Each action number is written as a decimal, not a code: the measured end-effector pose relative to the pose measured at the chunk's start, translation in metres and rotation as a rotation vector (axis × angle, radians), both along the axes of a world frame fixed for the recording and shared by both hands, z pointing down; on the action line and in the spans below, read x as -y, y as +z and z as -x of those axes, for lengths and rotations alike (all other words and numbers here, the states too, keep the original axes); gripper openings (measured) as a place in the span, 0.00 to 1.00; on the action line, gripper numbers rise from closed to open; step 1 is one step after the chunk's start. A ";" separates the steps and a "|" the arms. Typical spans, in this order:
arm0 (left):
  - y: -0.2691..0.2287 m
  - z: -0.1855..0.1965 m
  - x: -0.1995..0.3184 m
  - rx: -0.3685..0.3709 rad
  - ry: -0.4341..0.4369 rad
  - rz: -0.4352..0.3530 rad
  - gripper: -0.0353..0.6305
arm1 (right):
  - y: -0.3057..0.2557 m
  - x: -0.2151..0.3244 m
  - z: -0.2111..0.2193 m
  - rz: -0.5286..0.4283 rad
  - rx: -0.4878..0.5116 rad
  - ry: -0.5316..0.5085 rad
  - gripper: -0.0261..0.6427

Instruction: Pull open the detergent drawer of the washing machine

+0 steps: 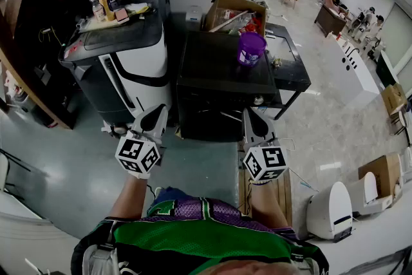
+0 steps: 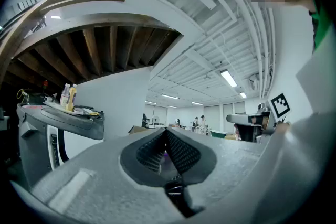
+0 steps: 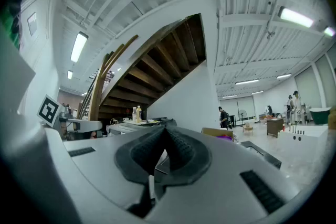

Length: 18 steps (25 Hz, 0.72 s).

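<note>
A black front-loading washing machine (image 1: 222, 84) stands straight ahead, with a purple tub (image 1: 250, 48) on its top. I cannot make out its detergent drawer. My left gripper (image 1: 156, 113) hovers level before the machine's left front corner, its pads closed together with nothing between them (image 2: 166, 131). At the right front corner is my right gripper (image 1: 250, 114), also shut and empty (image 3: 166, 128). Neither touches the machine. Each gripper's marker cube (image 1: 137, 155) faces my head.
A white and dark grey appliance (image 1: 122, 67) with bottles (image 1: 98, 8) on top stands to the left. An open cardboard box (image 1: 235, 13) sits behind the washer, a black table (image 1: 291, 71) to its right. White devices (image 1: 329, 209) stand on the floor at lower right.
</note>
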State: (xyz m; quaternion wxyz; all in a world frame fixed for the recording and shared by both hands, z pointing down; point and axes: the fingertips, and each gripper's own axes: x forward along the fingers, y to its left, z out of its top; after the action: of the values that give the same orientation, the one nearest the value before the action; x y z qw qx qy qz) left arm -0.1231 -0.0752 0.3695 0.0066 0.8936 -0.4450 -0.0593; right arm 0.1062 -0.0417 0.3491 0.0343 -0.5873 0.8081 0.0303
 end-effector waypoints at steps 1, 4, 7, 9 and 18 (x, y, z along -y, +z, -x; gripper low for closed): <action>0.000 -0.001 -0.002 0.000 -0.002 0.001 0.08 | 0.000 -0.002 -0.001 0.000 -0.002 -0.002 0.04; 0.001 -0.003 -0.005 0.001 -0.006 0.003 0.08 | -0.001 -0.004 -0.003 0.001 -0.005 -0.004 0.04; 0.002 -0.006 -0.005 0.002 -0.005 0.000 0.08 | -0.002 -0.004 -0.005 -0.001 -0.006 -0.004 0.04; 0.002 -0.008 -0.006 0.003 0.000 -0.003 0.08 | -0.001 -0.005 -0.005 -0.002 -0.007 -0.004 0.04; 0.004 -0.020 -0.004 0.003 0.027 0.012 0.08 | -0.006 -0.013 -0.008 -0.032 -0.008 -0.011 0.04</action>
State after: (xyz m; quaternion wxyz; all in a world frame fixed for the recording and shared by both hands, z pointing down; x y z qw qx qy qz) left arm -0.1035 -0.0712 0.3740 0.0121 0.8995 -0.4332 -0.0550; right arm 0.1137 -0.0288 0.3435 0.0409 -0.5820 0.8109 0.0454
